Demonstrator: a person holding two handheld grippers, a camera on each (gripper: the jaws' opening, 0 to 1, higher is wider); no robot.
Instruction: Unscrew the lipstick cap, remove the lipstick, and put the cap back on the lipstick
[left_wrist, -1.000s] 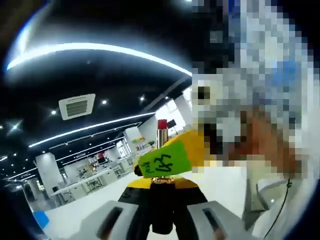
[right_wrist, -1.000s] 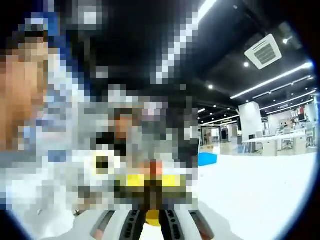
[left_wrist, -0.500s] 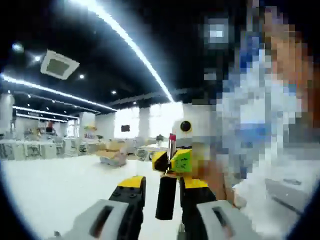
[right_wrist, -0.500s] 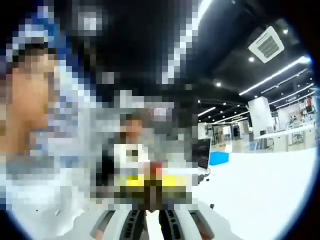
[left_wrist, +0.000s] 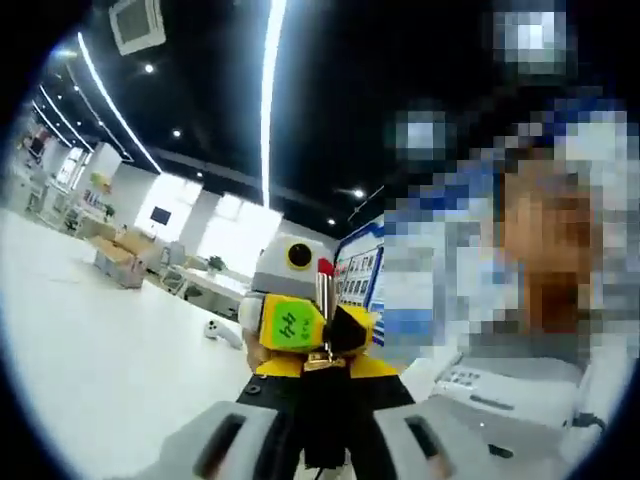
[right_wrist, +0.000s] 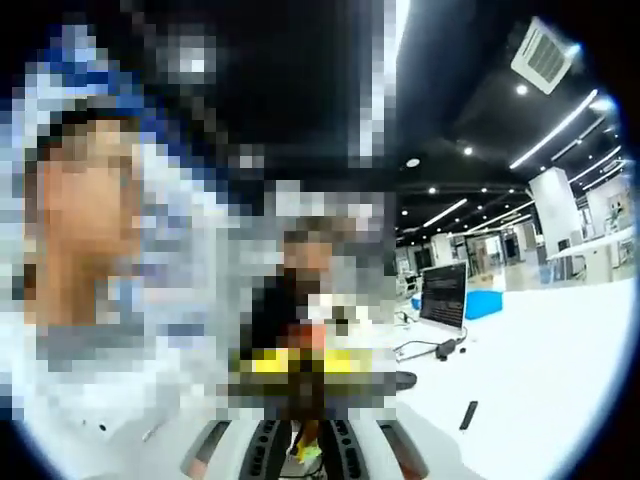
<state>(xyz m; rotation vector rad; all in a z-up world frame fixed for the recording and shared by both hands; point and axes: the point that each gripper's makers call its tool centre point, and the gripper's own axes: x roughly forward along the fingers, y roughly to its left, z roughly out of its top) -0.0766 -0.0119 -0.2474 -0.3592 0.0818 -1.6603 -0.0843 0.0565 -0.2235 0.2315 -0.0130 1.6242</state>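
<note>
One lipstick (left_wrist: 324, 400) stands low at centre in the left gripper view, pinched by the left gripper (left_wrist: 325, 440), red tip bared. One cap, I judge, sits in the right gripper (left_wrist: 318, 332) just above it; its own view is too blurred to tell. Next: align cap over tip.

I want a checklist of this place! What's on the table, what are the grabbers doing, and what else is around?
Surface: white table, mostly bare.
Job's things: lipstick with its red tip up, dark tube held in the left gripper; the cap cannot be made out.
Clutter: small white object on the table; small dark object.
Grippers: left gripper shut on the lipstick; right gripper blurred at the tips, state unclear.
Cables: dark cable by a monitor.
Surroundings: dark ceiling with strip lights, office desks beyond.
</note>
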